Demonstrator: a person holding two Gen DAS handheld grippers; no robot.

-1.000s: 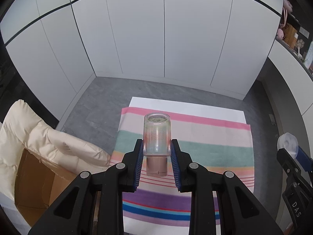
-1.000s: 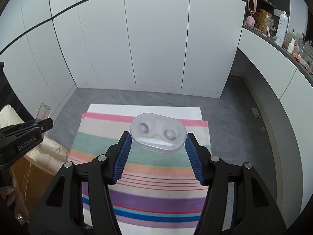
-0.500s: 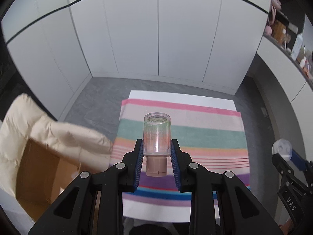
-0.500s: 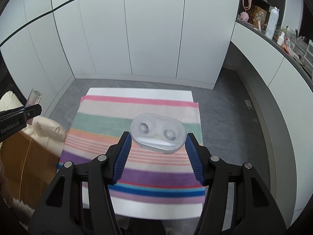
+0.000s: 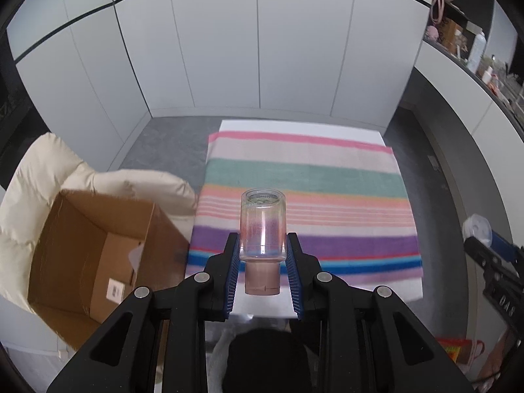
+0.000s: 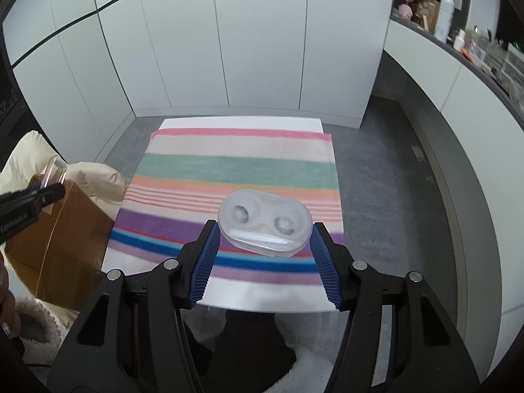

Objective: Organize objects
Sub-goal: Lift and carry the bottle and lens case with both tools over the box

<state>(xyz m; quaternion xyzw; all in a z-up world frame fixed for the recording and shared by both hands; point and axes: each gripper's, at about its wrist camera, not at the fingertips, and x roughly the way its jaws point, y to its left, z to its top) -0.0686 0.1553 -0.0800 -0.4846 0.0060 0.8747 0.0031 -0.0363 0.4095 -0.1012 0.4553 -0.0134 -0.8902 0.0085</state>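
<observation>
My left gripper [image 5: 262,262] is shut on a small clear bottle [image 5: 262,229] with a pink cap [image 5: 262,278], held cap toward me above the near edge of the striped cloth [image 5: 304,177]. My right gripper [image 6: 264,239] is shut on a clear oval contact-lens case [image 6: 264,227], held above the cloth's near part [image 6: 235,163]. The left gripper and bottle [image 6: 54,172] show at the left of the right wrist view. The right gripper with the case [image 5: 479,229] shows at the right of the left wrist view.
An open cardboard box [image 5: 91,262] stands left of the table, with a cream padded jacket [image 5: 39,170] draped behind it. White cabinet doors [image 5: 262,49] close off the far side. A cluttered counter [image 6: 475,49] runs along the right. Grey floor surrounds the table.
Both grippers have drawn back toward me and risen, so the whole cloth and table front edge now show. The cardboard box has come into fuller view. Both grips are unchanged.
</observation>
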